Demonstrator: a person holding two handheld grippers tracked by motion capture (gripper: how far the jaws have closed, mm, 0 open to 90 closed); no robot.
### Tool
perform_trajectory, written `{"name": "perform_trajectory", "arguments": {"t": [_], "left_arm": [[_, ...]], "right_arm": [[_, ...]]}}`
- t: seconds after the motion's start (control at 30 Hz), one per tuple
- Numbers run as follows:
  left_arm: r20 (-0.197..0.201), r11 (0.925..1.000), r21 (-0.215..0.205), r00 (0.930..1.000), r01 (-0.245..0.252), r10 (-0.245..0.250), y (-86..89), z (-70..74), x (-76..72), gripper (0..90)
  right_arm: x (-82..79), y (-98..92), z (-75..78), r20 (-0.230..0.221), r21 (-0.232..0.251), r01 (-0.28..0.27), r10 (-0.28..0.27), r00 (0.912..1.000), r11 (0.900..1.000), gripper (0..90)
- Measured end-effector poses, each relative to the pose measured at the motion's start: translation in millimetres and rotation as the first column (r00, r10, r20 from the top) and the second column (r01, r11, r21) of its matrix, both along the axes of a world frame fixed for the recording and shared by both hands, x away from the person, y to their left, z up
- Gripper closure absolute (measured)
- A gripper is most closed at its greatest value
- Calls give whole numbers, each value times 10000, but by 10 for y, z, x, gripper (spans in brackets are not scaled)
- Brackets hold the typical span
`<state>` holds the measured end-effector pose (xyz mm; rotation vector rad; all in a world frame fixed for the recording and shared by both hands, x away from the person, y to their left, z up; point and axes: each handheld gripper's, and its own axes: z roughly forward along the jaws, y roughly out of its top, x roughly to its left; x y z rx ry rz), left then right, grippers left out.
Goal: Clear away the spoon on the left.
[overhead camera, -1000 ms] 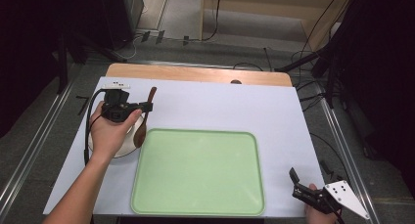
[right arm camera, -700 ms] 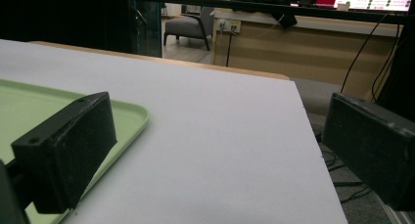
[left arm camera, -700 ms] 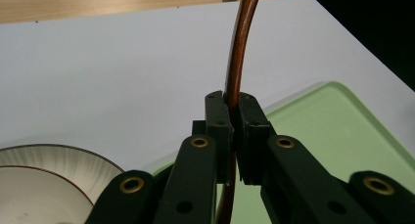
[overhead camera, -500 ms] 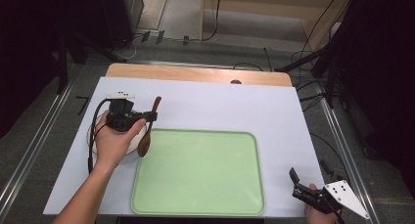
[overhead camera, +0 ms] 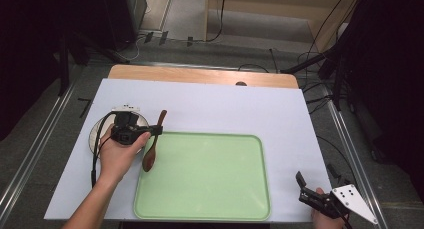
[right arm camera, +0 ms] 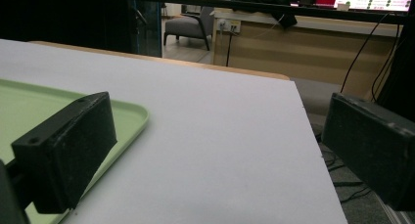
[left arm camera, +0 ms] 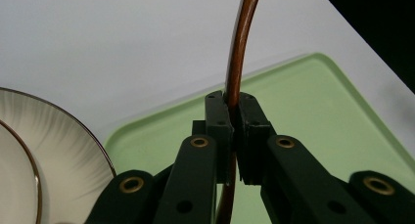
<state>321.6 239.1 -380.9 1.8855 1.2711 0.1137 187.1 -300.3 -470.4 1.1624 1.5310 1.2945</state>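
My left gripper [overhead camera: 156, 131] is shut on a brown wooden spoon [overhead camera: 152, 148], held above the left edge of the light green tray [overhead camera: 210, 174]. In the left gripper view the two black jaws pinch the spoon's thin handle [left arm camera: 237, 62], which runs up out of the frame over the tray [left arm camera: 313, 106]. A white plate with a dark rim [overhead camera: 95, 134] lies under the person's left hand, and its edge [left arm camera: 63, 150] curves in at the lower left. My right gripper [overhead camera: 306, 186] rests open near the table's front right corner, nothing between its pads [right arm camera: 68, 145].
The table is covered by a pale sheet [overhead camera: 225, 109], with a wooden strip [overhead camera: 200, 76] along the far edge. Cables and dark stands sit on the floor beyond and to the right. In the right gripper view the tray corner [right arm camera: 132, 114] lies left of the jaws.
The left hand has carried the spoon toward the person and to the right, from the plate to the tray's left edge. The right gripper has stayed put.
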Motion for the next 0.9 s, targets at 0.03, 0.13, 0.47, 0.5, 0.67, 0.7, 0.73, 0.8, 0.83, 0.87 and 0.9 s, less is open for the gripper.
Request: {"name": "perform_trajectory", "arguments": {"t": [0.03,0.13,0.47,0.5,0.67,0.7,0.73,0.8,0.83,0.87,0.9], "left_arm": [[-45,10000,-10,10000,13,-13,-2,-10,-3,856],[-137,10000,-33,9999,46,-47,-14,-45,-16,856],[-422,9999,-58,9990,143,-145,-68,-162,-55,856],[-432,9999,-71,9990,126,-129,-71,-169,-57,856],[-489,9999,-77,9987,135,-138,-67,-181,-67,855],[-488,9999,-91,9987,140,-144,-66,-183,-69,856],[-487,9998,-106,9987,137,-142,-66,-187,-71,856],[-525,9998,-141,9985,148,-156,-63,-194,-73,855],[-537,9998,-158,9984,138,-146,-62,-199,-75,856],[-553,9997,-170,9983,178,-187,-61,-204,-77,855],[-568,9997,-188,9982,181,-192,-60,-210,-80,856]], "right_arm": [[1,0,0,12,-5,-7,7,10000,10000,1],[1,4,1,10,-15,-17,17,10000,10000,1],[0,0,0,14,-3,-10,10,10000,10000,1],[-1,1,0,4,8,-4,4,10000,10000,1],[0,2,1,17,-5,-15,15,10000,10000,1],[-1,3,2,20,9,-19,19,10000,10000,1],[-1,4,2,22,1,-25,25,10000,10000,1],[1,5,1,9,-2,-9,9,10000,10000,1],[1,6,0,11,2,-14,14,10000,10000,1],[1,7,0,5,3,-15,15,10000,10000,1],[1,7,0,3,5,-5,5,10000,10000,1]]}}
